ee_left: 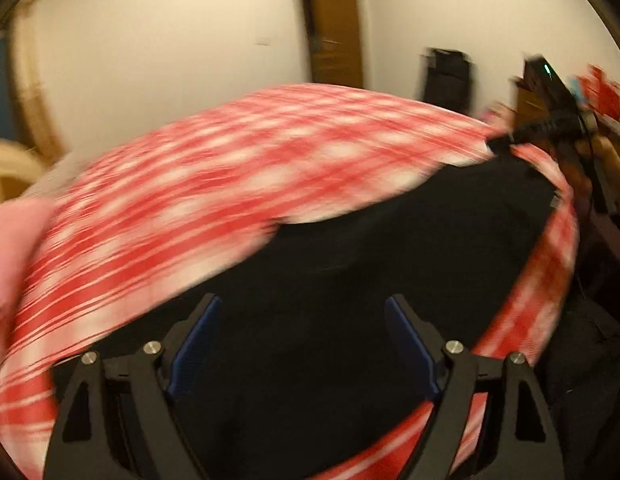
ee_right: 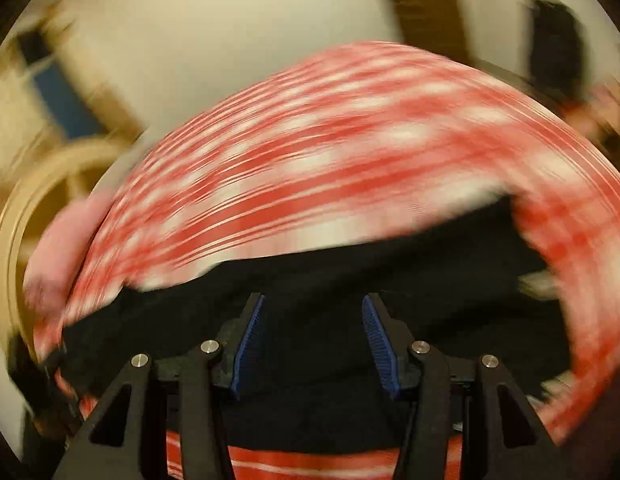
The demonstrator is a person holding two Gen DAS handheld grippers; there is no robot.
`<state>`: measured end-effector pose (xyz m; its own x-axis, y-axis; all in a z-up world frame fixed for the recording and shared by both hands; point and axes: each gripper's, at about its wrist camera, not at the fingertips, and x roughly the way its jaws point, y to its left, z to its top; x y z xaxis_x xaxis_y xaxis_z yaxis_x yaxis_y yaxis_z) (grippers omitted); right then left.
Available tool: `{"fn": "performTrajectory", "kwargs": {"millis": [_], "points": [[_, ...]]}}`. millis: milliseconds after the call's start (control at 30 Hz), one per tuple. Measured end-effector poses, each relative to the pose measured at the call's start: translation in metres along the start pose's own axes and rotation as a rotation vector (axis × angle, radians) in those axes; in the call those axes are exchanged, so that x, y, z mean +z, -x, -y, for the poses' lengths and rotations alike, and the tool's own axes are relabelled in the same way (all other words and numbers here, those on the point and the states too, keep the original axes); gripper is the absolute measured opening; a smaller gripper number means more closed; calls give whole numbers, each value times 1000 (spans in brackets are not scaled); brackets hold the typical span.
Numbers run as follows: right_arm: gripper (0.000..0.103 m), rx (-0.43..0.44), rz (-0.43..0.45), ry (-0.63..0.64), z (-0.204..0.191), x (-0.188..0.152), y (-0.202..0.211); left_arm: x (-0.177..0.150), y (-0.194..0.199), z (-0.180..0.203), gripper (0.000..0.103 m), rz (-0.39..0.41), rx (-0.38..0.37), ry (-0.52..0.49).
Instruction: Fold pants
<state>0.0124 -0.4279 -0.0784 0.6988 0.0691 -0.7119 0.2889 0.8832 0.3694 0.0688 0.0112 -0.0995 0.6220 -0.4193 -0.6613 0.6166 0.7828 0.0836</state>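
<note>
L gripper (ee_left: 302, 344): mine, jaws spread wide, nothing between the pads, hanging just over the pants.
R gripper (ee_right: 312, 344): also mine, jaws apart, holding nothing. In the L view its tip sits at the far right corner of the cloth; can't tell from there if it touches.
Pants (ee_left: 370, 280): black, spread flat on the checked cloth, right under both grippers. Frames blurry, so waistband vs leg ends unclear.
Handling (my guess): soft, limp, light; will sag and drag, not slippery, not fragile. Dark on dark hides the folds.
Where to grab: an outer edge or corner, one per gripper, pinch thru both layers, lift low and lay over.
Cloth (ee_left: 230, 160): red/white check, covers the table under the pants.
Pink thing (ee_left: 14, 256): left edge, prob. another garment, apart from the pants.
Far: pale wall, brown door (ee_left: 334, 24).
</note>
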Motion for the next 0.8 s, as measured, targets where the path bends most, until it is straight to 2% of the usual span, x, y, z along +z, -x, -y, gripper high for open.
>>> {"fn": "performTrajectory", "kwargs": {"millis": [67,133,200,267,433,633,667,767,800], "points": [[52,-46,14,-108,43,-2,10,11,-23,41,77,-25,-71,-55],[52,-54,17,-190,74,-3,13,20,-41,78,75,-43,-131,-115],[52,-77,25,-224,89,-3,11,28,-54,115,73,-45,-182,-180],[52,-79,29,-236,93,-4,5,34,-61,134,73,-53,-212,-200],[52,-63,5,-268,99,-4,-17,46,-90,158,73,-77,-232,-230],[50,-49,-8,-313,98,-3,-49,42,-116,174,72,-141,-237,-249],[47,-54,0,-321,99,-3,-50,41,-118,176,72,-144,-231,-253],[28,-79,20,-325,100,-1,-53,41,-118,179,72,-131,-225,-266],[17,-86,25,-316,99,-1,-53,42,-117,179,71,-132,-227,-260]]}}
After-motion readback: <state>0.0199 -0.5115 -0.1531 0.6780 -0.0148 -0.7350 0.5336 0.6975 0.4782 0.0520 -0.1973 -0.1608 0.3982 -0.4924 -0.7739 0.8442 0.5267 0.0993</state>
